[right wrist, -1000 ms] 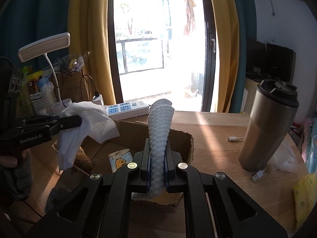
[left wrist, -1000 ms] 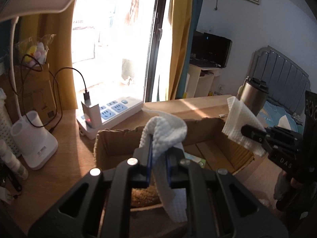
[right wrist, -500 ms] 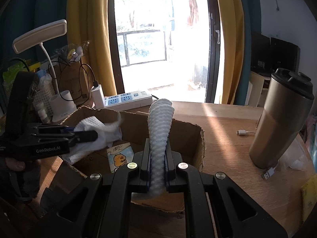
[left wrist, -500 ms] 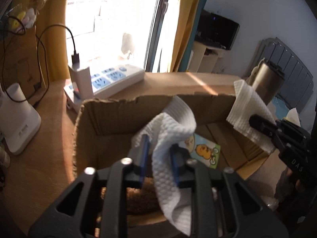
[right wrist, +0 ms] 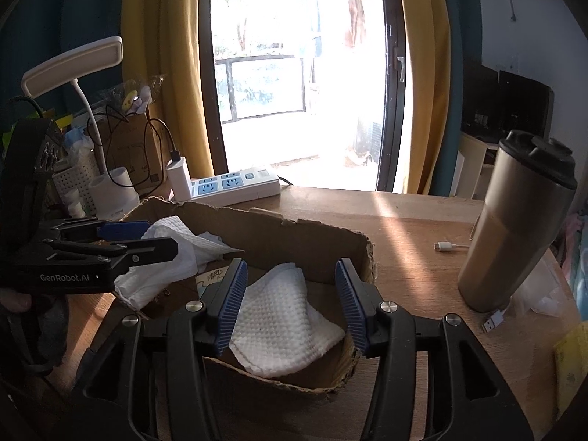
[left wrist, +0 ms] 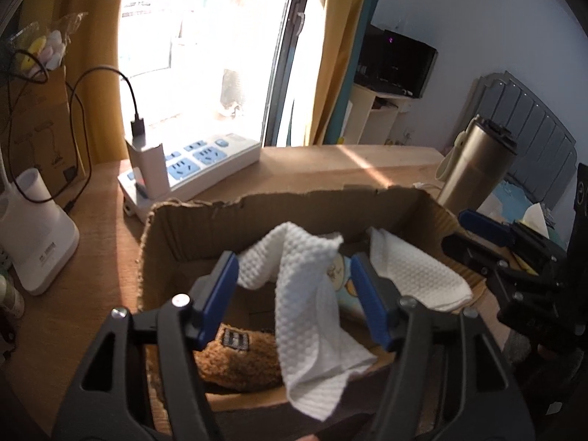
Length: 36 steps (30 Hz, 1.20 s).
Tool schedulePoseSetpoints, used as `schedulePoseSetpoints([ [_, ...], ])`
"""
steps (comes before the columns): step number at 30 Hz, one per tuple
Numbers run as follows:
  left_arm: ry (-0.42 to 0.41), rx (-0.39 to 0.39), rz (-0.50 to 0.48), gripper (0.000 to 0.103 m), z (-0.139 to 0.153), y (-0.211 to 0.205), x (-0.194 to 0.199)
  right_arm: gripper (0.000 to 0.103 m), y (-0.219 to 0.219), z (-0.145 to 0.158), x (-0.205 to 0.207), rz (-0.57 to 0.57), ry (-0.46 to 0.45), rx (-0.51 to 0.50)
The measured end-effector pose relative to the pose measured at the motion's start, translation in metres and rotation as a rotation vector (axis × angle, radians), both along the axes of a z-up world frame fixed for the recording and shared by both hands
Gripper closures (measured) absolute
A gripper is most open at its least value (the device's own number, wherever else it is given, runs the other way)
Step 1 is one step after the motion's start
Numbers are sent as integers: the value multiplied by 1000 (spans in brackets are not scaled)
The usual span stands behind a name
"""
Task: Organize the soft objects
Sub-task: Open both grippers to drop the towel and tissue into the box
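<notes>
An open cardboard box (left wrist: 205, 220) (right wrist: 323, 242) sits on the wooden desk. My left gripper (left wrist: 294, 286) is open over the box; a white waffle cloth (left wrist: 308, 294) drapes between its jaws, over the box's near edge. It shows in the right wrist view (right wrist: 169, 257) beside the left gripper (right wrist: 147, 237). My right gripper (right wrist: 290, 301) is open above a second white cloth (right wrist: 286, 316) lying in the box, also seen in the left wrist view (left wrist: 415, 272). A brown fuzzy item (left wrist: 239, 360) and a cartoon packet (left wrist: 343, 275) lie in the box.
A steel tumbler (right wrist: 522, 220) (left wrist: 477, 165) stands right of the box, with a charging cable (right wrist: 444, 246) near it. A white power strip (left wrist: 191, 169) (right wrist: 235, 183) lies behind the box. A white desk lamp (right wrist: 73, 62), its base (left wrist: 33, 228) and a cluttered organiser stand at left.
Both grippers lowered into the box and opened, letting go of their white cloths. The right cloth now lies in the box; the left cloth hangs loose between the left jaws.
</notes>
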<state>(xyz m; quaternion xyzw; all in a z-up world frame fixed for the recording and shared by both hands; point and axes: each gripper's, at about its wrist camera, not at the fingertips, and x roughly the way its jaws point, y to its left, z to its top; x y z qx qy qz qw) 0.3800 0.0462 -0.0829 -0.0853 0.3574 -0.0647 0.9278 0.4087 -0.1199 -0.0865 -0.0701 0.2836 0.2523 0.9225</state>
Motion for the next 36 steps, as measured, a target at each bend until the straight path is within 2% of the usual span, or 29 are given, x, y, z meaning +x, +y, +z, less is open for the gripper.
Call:
schedulePoseSetpoints([
  [13, -78, 14, 7, 37, 32, 4, -34, 50, -7, 24, -30, -20, -43, 6],
  [36, -178, -3, -41, 36, 69, -13, -132, 47, -16, 61, -115, -24, -117, 14],
])
